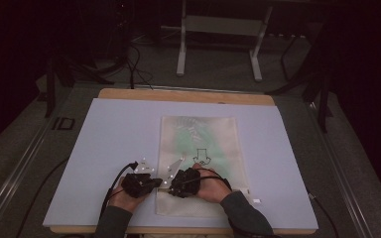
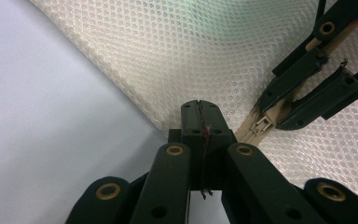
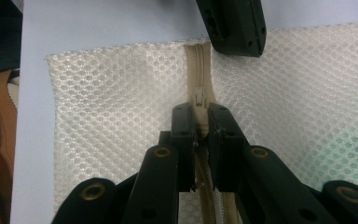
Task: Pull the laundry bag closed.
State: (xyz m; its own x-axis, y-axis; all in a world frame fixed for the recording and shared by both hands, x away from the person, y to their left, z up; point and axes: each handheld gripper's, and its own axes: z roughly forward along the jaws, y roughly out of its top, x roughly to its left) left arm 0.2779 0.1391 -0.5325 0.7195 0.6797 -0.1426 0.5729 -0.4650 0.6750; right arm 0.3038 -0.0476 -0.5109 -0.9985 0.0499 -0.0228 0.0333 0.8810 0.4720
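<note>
The left gripper (image 1: 155,182) and right gripper (image 1: 174,188) meet at the near edge of the mesh bag (image 1: 198,148), which lies flat on the table (image 1: 104,148).

Left gripper view: the left gripper (image 2: 199,109) is clamped on the bag's edge beside the zipper (image 2: 261,126).

Right gripper view: the right gripper (image 3: 200,114) is closed on the zipper pull (image 3: 199,99). The mesh looks light, soft and easily bunched; anchor the hem and draw the slider by its pull.
</note>
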